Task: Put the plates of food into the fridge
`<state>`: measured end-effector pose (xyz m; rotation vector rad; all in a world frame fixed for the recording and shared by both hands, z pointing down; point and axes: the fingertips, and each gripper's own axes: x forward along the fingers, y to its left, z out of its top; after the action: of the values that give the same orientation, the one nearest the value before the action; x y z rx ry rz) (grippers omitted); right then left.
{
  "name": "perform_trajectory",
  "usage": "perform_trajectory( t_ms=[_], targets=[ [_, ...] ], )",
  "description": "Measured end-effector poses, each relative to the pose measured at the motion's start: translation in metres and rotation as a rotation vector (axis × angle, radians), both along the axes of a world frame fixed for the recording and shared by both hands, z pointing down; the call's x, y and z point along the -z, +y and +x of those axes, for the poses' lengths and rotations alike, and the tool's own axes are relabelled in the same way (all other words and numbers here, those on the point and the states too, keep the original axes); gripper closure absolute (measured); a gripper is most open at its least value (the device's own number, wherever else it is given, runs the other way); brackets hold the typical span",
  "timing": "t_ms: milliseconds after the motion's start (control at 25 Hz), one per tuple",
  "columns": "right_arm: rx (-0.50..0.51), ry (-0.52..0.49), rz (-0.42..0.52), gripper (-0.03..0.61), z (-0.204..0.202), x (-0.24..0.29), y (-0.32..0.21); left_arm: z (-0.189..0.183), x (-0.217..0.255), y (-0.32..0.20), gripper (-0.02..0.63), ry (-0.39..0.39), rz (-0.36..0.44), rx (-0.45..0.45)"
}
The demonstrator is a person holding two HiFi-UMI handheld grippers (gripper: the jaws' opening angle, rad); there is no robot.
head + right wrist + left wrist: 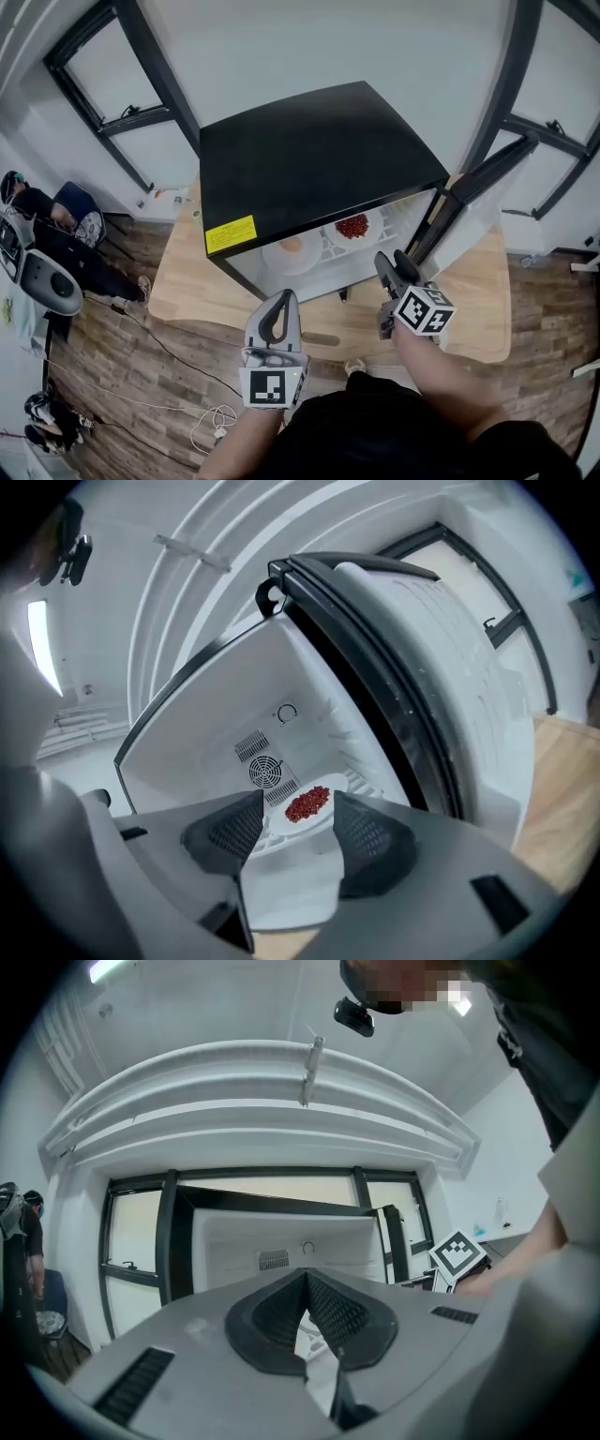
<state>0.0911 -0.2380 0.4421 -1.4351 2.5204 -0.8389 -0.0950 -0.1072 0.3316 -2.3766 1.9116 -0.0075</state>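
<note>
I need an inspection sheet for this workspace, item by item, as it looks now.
Surface: wooden table, carrying the black fridge, its door open.
Job's things: plate of red food and plate of pale food, both on the fridge's wire shelf.
Clutter: nothing seen.
Grippers: left gripper shut, empty; right gripper open, empty, facing the plate of red food.
Cables: loose cables on the floor, left of the table.
Surroundings: plank floor, black-framed windows, seated person at left.
</note>
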Motion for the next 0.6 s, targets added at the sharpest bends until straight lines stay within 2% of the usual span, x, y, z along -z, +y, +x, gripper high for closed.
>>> perform_trajectory(
  t_ms=[120, 240, 480, 600],
  targets=[
    [-0.036, 0.005, -0.016, 0.327, 0.018, -0.007, 0.017, 0.015, 0.0, 0.008, 0.609, 0.008, 0.016, -0.046],
    [-0.076, 0.004, -0.032, 0.327, 0.04, -0.014, 0.036, 0.021, -0.005, 0.017, 0.609, 0.026, 0.024, -0.056],
    [-0.154, -0.018, -0.06, 0.327, 0.09, -0.026, 0.079, 0.046, -0.021, 0.026, 0.609, 0.035, -0.007, -0.13],
    [-0.209, -0.039, -0.092, 0.328, 0.117, -0.037, 0.098, 0.055, -0.027, 0.025, 0.611, 0.011, 0.001, -0.148]
  ],
)
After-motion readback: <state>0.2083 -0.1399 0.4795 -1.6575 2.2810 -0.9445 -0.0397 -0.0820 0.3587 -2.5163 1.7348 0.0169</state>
